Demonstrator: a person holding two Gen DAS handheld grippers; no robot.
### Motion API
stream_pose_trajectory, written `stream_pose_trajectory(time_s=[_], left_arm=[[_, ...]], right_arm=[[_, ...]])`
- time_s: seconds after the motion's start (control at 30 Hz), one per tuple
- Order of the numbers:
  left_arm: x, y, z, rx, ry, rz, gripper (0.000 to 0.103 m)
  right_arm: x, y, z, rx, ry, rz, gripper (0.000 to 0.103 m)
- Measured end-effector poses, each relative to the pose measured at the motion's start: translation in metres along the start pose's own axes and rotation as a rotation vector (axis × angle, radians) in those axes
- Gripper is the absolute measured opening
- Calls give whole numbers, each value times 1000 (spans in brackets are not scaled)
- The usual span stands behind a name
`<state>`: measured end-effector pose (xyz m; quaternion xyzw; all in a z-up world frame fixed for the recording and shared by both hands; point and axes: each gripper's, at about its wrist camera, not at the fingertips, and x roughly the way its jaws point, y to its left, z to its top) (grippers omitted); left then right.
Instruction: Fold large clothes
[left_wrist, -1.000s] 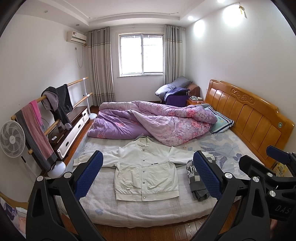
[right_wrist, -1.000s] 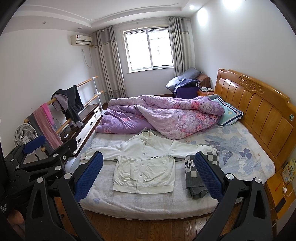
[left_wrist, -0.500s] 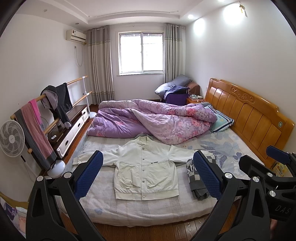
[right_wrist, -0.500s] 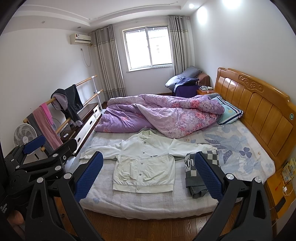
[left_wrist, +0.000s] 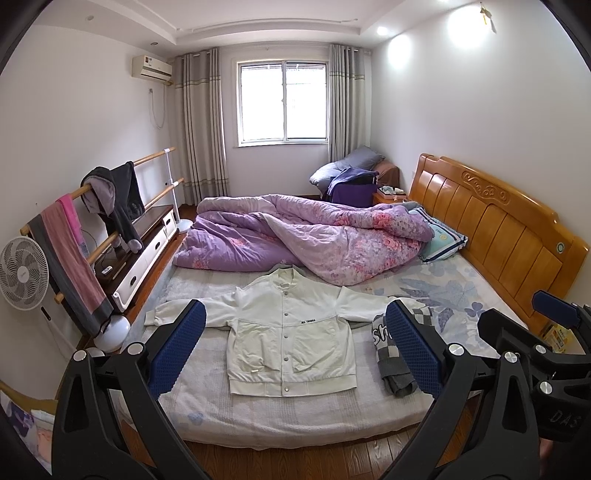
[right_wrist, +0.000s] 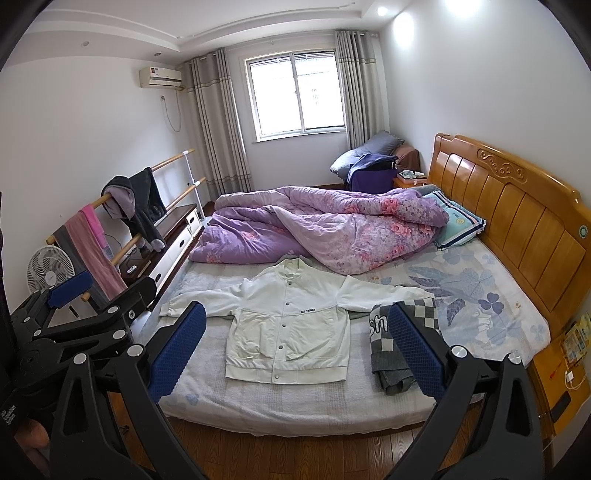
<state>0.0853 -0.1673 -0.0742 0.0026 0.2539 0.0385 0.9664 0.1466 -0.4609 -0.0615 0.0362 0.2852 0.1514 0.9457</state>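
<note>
beside the jacket (left_wrist: 291, 332), a half-hidden checked garment (left_wrist: 391, 363).

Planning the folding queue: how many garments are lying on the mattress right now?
2. A white jacket spread flat, front up, in the middle near the foot edge, and a grey checked garment bunched beside its sleeve, toward the headboard. More could be hidden under the purple quilt.

Purple quilt (left_wrist: 303, 236) bunched on the bed (left_wrist: 461, 295); fan (left_wrist: 22, 273) stands beside rail (left_wrist: 110, 181).
</note>
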Motion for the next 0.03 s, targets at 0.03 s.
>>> stream_pose_trajectory(time_s=[0.03], left_arm=[[0,0,0,1,-1,0,98]], right_arm=[[0,-1,0,0,1,0,95]])
